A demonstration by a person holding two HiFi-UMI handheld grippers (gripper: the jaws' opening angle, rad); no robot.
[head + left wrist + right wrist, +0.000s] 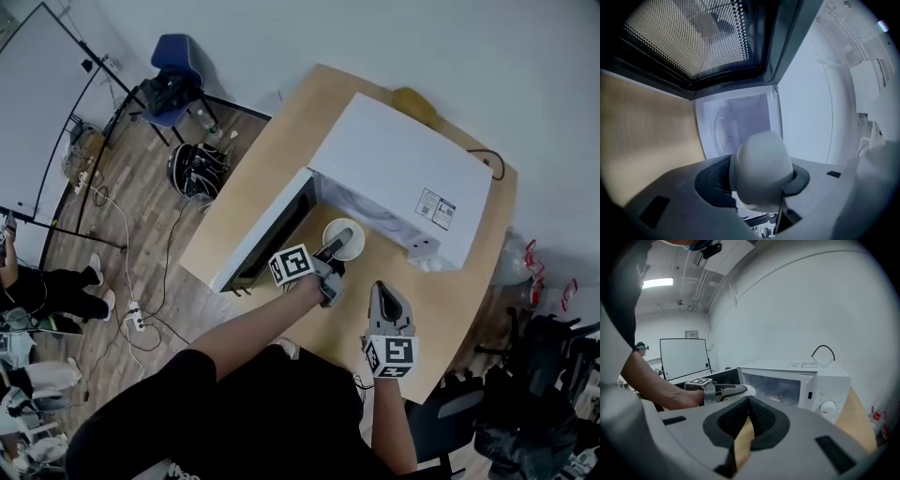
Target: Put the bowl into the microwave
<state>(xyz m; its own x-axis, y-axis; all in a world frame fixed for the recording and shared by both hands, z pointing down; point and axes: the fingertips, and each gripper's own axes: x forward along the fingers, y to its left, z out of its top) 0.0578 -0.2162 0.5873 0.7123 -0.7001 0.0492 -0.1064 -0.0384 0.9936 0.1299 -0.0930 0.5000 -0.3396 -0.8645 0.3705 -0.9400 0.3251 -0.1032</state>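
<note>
Bimanual placement, transport stage, read left to right.

At left, the microwave door (267,234) stood swung fully open over the wooden worktop (272,159), leaving the cavity mouth free. Next, the left claw (342,237) was closed at a middling width on the white bowl (357,246), seemingly gripping it at the rim. The left gripper view showed the bowl's rounded side filling the space between the jaws, with the pale cavity (740,122) and its round turntable straight ahead. The bowl sat just in front of the opening and had not yet gone inside. Whether it rested on the worktop or hung just above it could not be told.

Further right, the right claw (382,289) hovered over bare worktop, apart from the bowl. Its jaws were drawn together to a narrow slit and held nothing. The white microwave (403,173) lay beyond, its dial (828,407) at the far right.

The step in hand was judged to be carrying the bowl to the opening. The next move would call for a level, straight push into the cavity, clearing the lower sill and the door edge. The bowl would then be lowered onto the turntable before the left claw released it.
</note>
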